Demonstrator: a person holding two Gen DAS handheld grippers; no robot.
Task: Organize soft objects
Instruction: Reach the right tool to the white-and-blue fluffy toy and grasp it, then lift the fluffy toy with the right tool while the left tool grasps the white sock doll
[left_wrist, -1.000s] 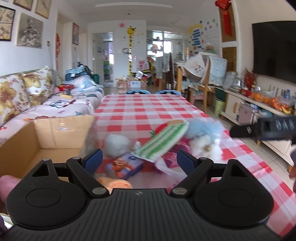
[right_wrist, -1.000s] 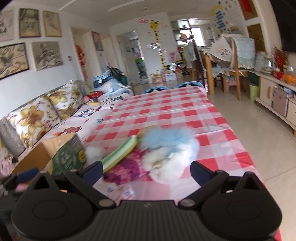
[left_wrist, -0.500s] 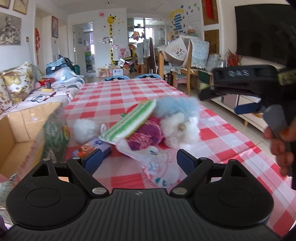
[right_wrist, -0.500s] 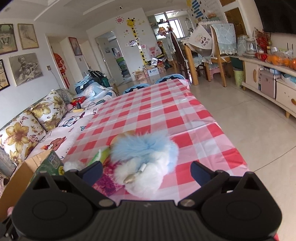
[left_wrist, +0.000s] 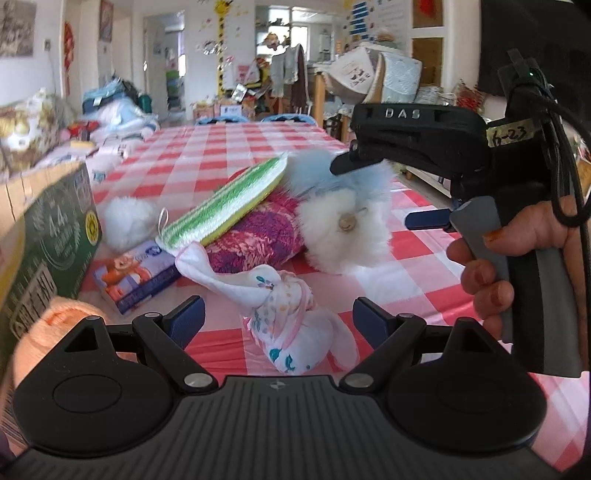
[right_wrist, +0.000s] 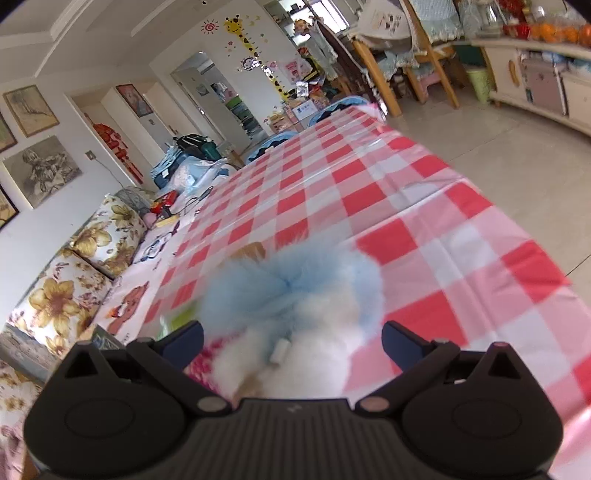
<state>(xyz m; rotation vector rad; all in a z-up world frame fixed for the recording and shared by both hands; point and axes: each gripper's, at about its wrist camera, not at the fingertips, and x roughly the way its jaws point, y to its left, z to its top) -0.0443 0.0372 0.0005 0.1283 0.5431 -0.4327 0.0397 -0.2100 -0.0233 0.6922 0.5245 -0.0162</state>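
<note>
Right wrist view looks steeply down on the blue-and-white fluffy toy (right_wrist: 295, 314), which fills the gap between the spread fingers of the right gripper (right_wrist: 291, 339); the jaws stand wide apart and neither pad looks pressed into the fur yet. From the left wrist view the same toy (left_wrist: 343, 221) lies on the red-checked tablecloth (left_wrist: 413, 288), leaning against a magenta knitted piece (left_wrist: 255, 236) with a green-striped knitted pad (left_wrist: 225, 201) propped across the top of it. A hand (left_wrist: 513, 258) holds the right gripper (left_wrist: 388, 192) over the toy. The left gripper (left_wrist: 277, 317) is also open and empty, with a knotted printed white cloth (left_wrist: 288, 317) lying between its fingers. A white pompom (left_wrist: 129, 223), a printed tissue pack (left_wrist: 136, 273) and a peach soft item (left_wrist: 55, 321) sit near the open cardboard box (left_wrist: 44, 236) at the left, probably where things are meant to go. The toy is likely very light and will squash a great deal, so a grip on the long fur alone could slip; closing low around the white body, deep enough to reach the core, seems safest. Lifting it may tip the striped pad, which rests partly against it.
</note>
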